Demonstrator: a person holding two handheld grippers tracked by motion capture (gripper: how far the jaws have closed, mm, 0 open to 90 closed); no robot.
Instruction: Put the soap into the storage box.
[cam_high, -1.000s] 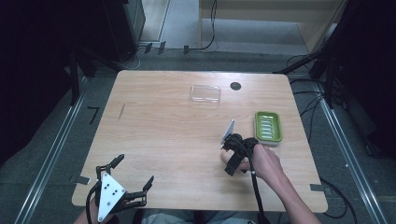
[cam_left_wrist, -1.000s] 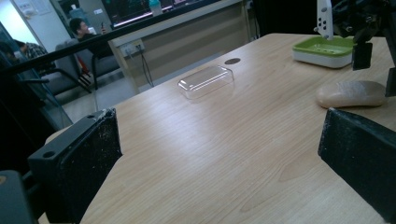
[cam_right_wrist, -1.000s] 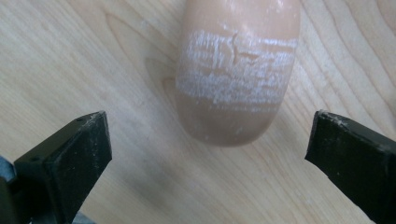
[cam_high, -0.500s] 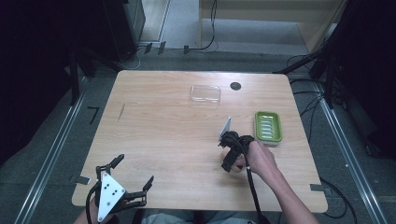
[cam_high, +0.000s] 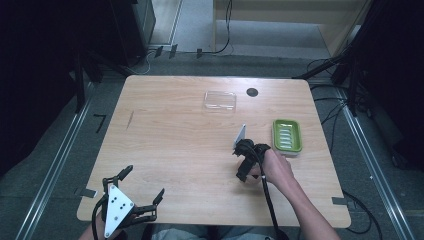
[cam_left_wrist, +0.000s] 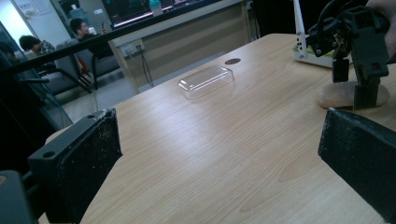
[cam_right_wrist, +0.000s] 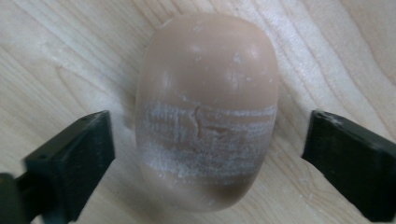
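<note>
two black jaws of the right gripper (cam_right_wrist: 205, 154) stand wide apart on either side of a tan oval bar of soap (cam_right_wrist: 208, 107), one jaw to each long flank, neither touching it and nothing held. the bar lies flat on the wooden table (cam_high: 165, 145), and its long axis runs straight away from the gripper's camera, so the jaws span its short width, which looks like the right way to squeeze it. a pale scuffed band crosses the bar about where the jaws would meet it. from the left gripper view the same soap (cam_left_wrist: 348, 95) rests on the wood directly under the other tool, which points steeply down at it. the right hand (cam_high: 275, 167) is plainly the nearer one; the left gripper (cam_high: 132, 200) rests at the near left corner of the table, well apart, its jaws spread and empty. just beyond the right gripper sits a green soap dish (cam_high: 287, 136), a likely home for the bar, and farther back a clear plastic lid (cam_high: 220, 100) beside a dark round hole (cam_high: 252, 92) in the tabletop. nothing stands between the jaws and the soap; the smooth rounded sides may slip if gripped off centre.
</note>
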